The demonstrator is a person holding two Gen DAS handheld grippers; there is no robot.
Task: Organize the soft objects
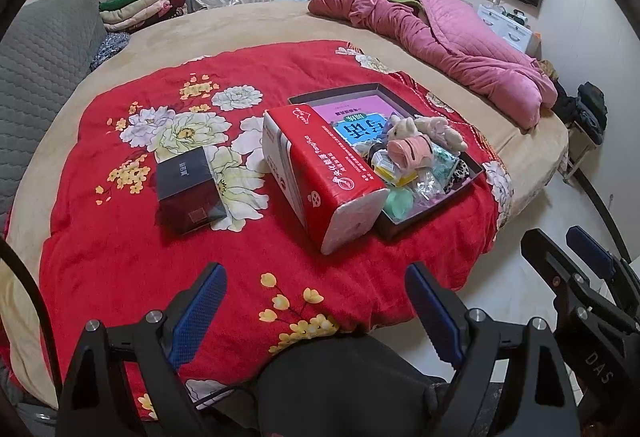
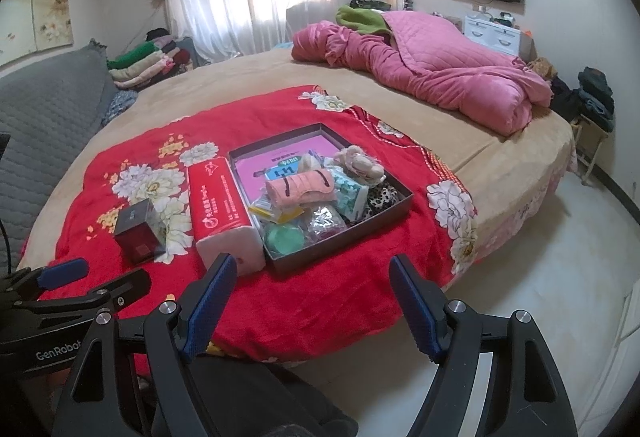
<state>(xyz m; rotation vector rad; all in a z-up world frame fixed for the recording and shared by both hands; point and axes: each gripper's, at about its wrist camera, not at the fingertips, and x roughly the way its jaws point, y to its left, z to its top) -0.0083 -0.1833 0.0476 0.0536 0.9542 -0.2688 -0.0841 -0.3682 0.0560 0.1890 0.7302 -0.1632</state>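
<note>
1. Two pairs of tongs hang side by side over the near edge of a bed, the left tongs [image 1: 316, 311] and the right tongs [image 2: 312, 303], both with their blue pads wide apart and nothing between them.
2. Ahead of both lies a red flowered blanket [image 1: 120, 229] spread on the bed, and on it stands a shallow dark tray [image 2: 404, 197] crowded with small things.
3. The soft things sit in that tray: a plush rabbit [image 1: 404, 127] toward the far side, a rolled pink cloth [image 2: 300, 189] just in front of it, and a leopard-print piece [image 2: 380, 199] at the tray's right edge.
4. A red pack of tissues [image 1: 320, 173] lies touching the tray's left wall, its long axis running from the tongs away toward the far side of the bed.
5. A small dark box [image 1: 188, 189] stands apart, further left on the blanket.
6. Seen from the right tongs, the tray lies almost straight ahead; from the left tongs it lies ahead and to the right, with the tissues nearer. So the right hand looks better placed for the tray, and the left for the tissues.
7. The pink cloth's long axis runs crosswise to the right tongs, so closing across its short width would probably need a turn of the wrist.
</note>
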